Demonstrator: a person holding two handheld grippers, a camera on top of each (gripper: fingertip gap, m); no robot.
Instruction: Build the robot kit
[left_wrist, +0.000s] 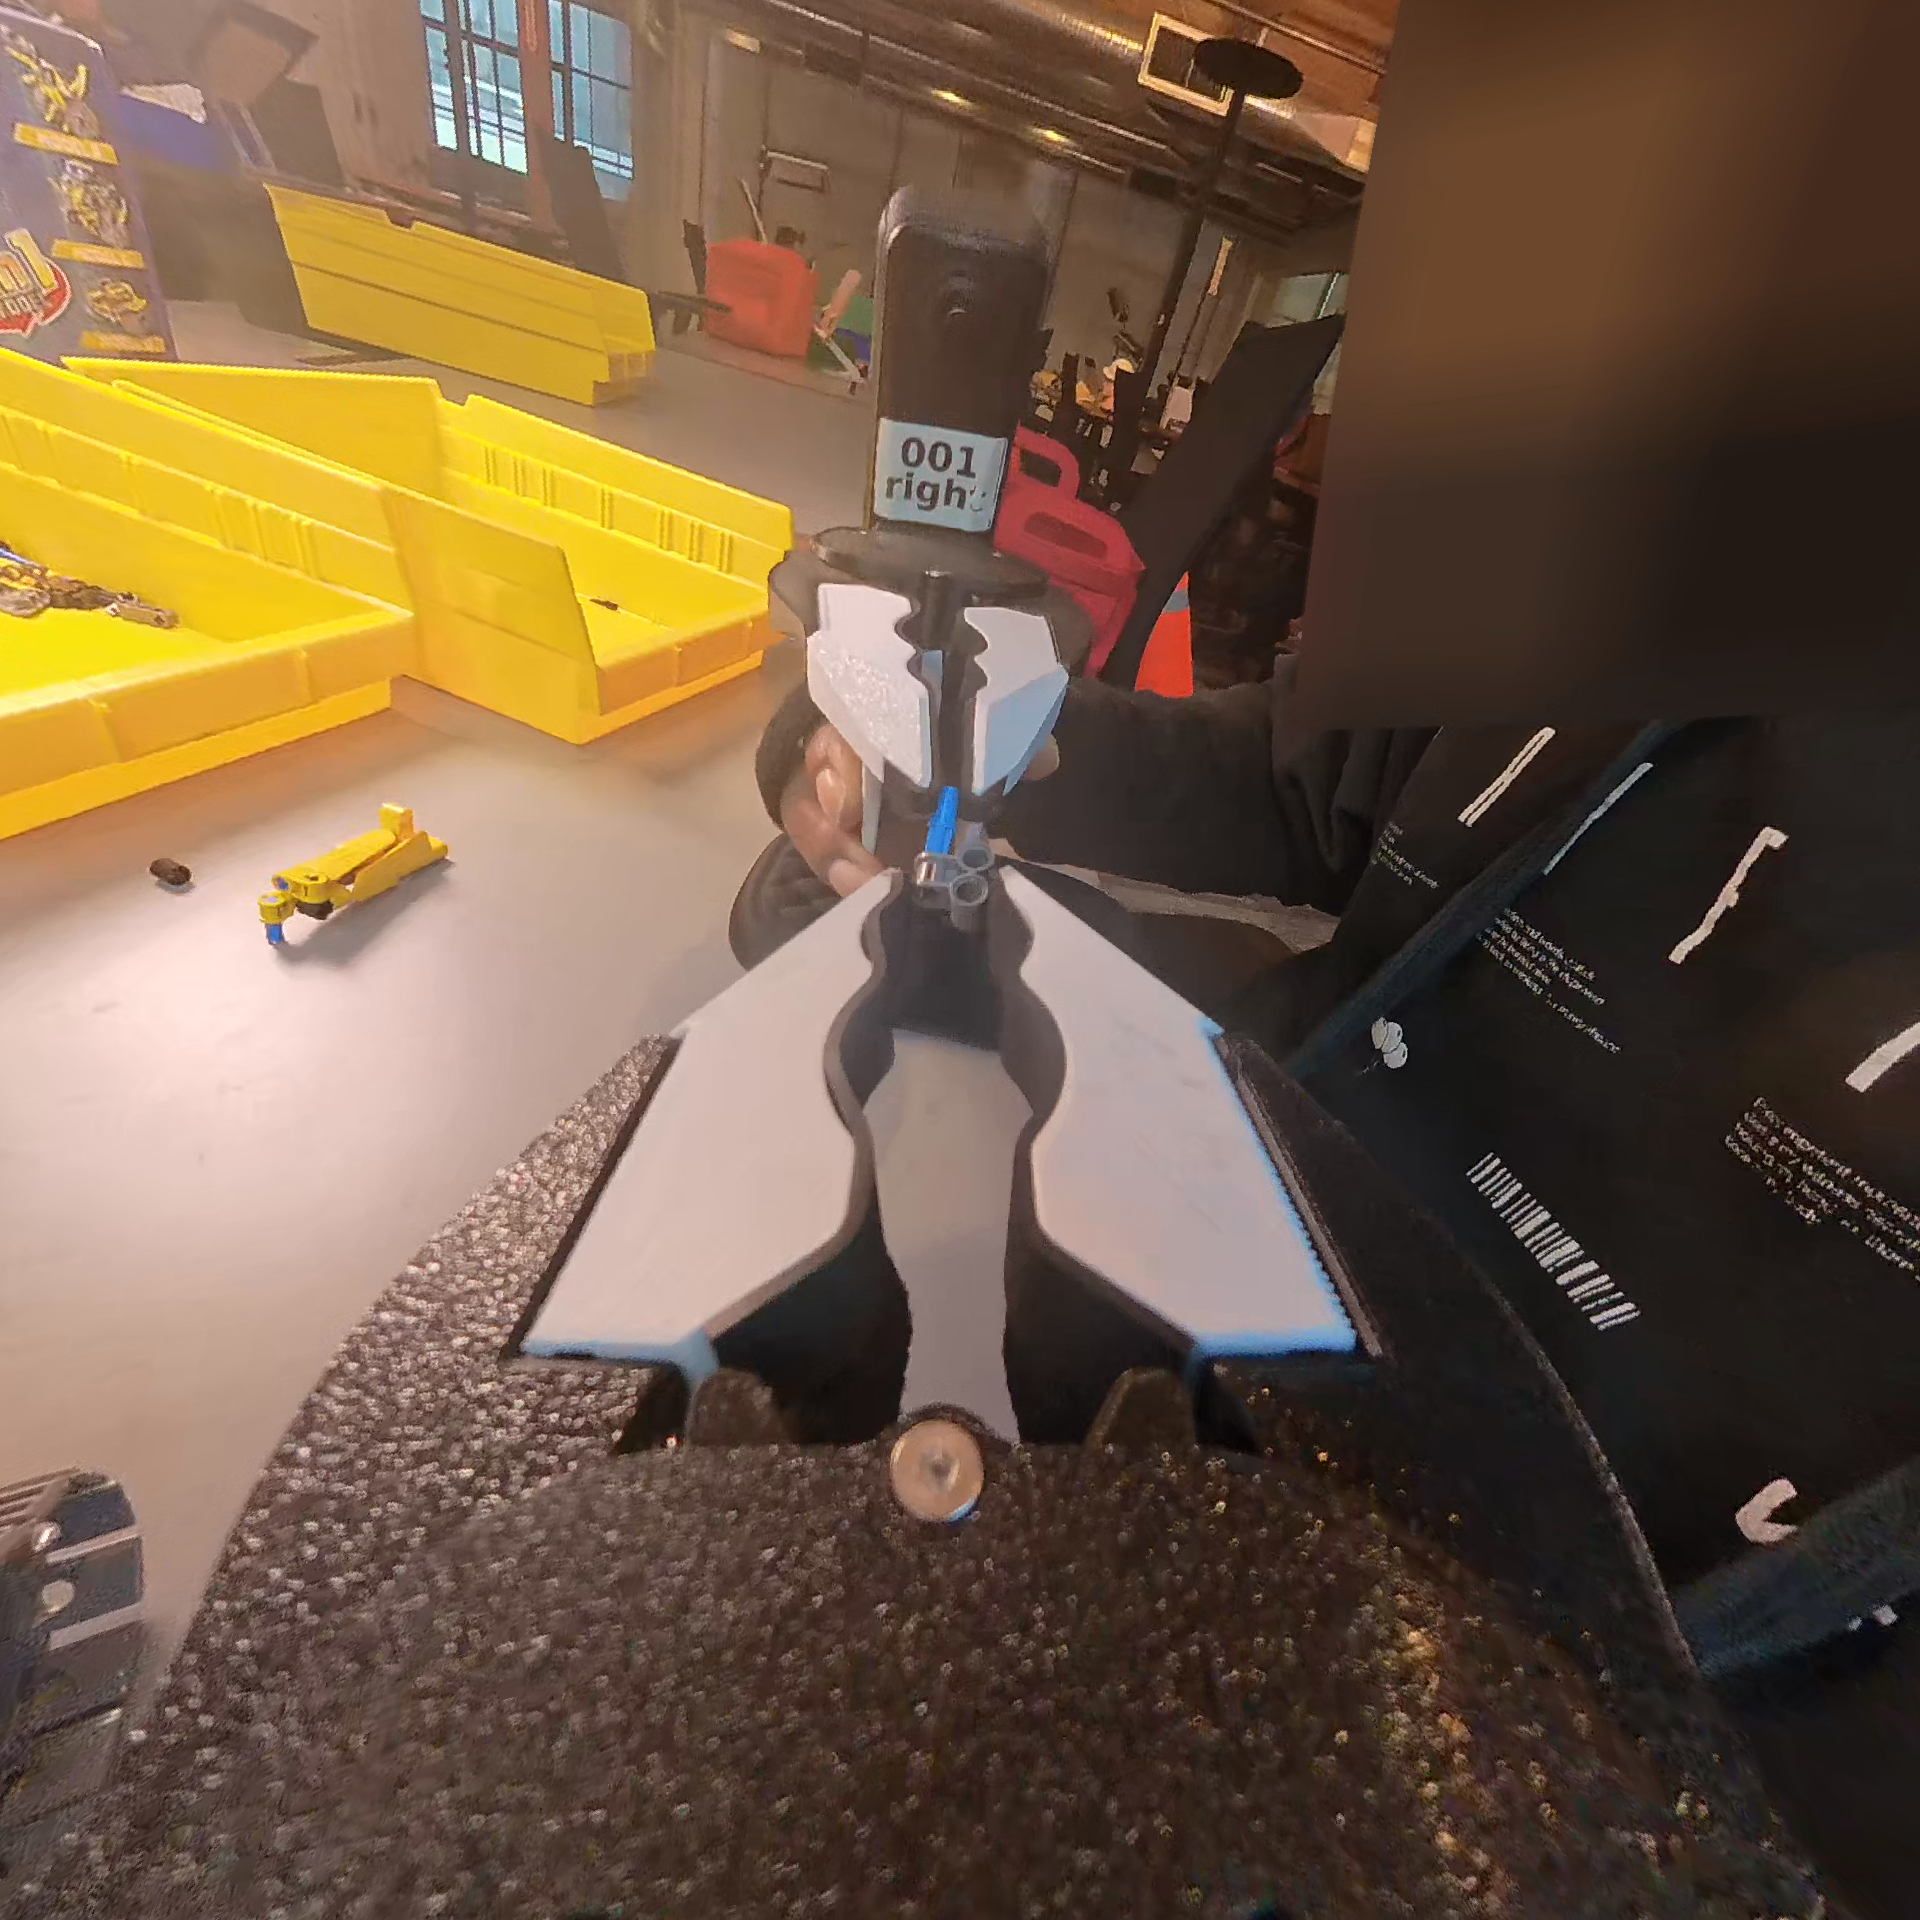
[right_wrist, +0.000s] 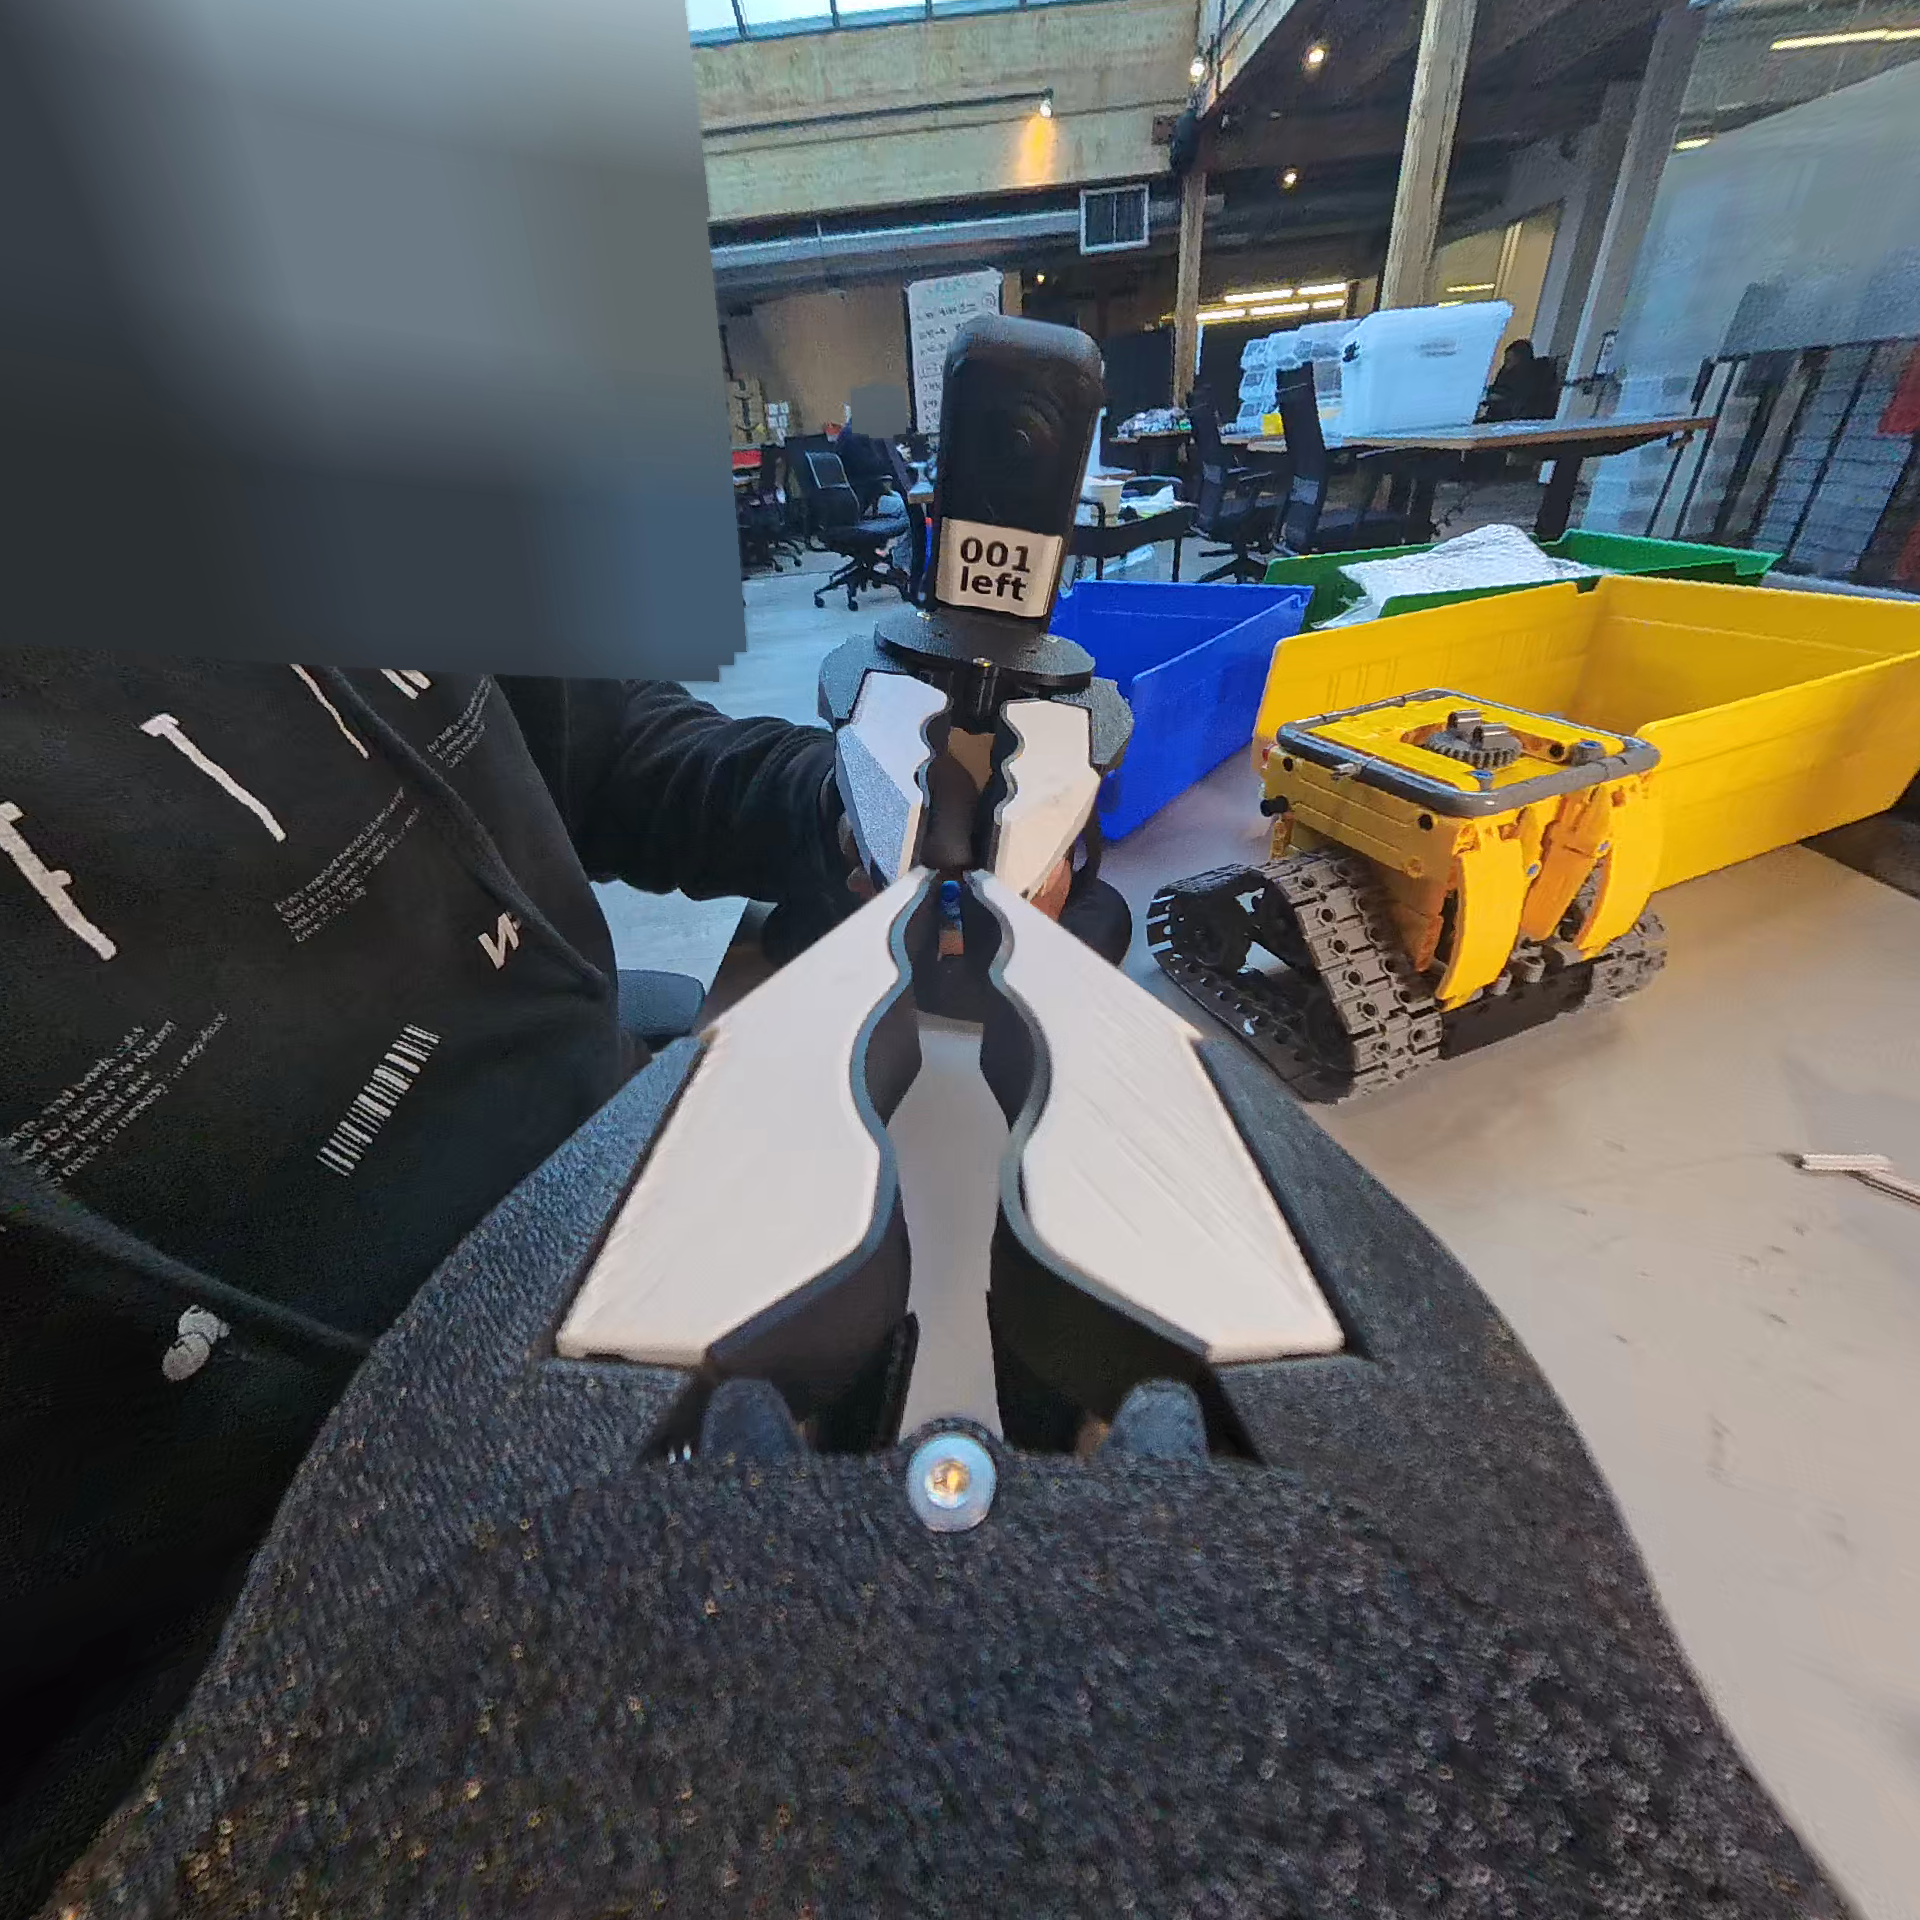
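- Yellow bins (left_wrist: 208, 582) stand far left on the grey table (left_wrist: 312, 1091); nearer lie a small yellow brick assembly (left_wrist: 353, 868) and a loose black peg (left_wrist: 169, 871), both well apart from my tongs.
- At the middle, my left tongs (left_wrist: 945, 883) are clenched on a small grey connector (left_wrist: 961, 871).
- Facing them tip to tip, my right tongs (right_wrist: 948, 888) seem to pinch the blue pin (left_wrist: 943, 816) seated in that connector, though the tips crowd the view.
- I judge both parts light, stiff and slick. The connector's flat sides give the surest hold, and the pin could pop free.
- To the right sit a blue bin (right_wrist: 1174, 665) and a yellow tracked model (right_wrist: 1455, 883).
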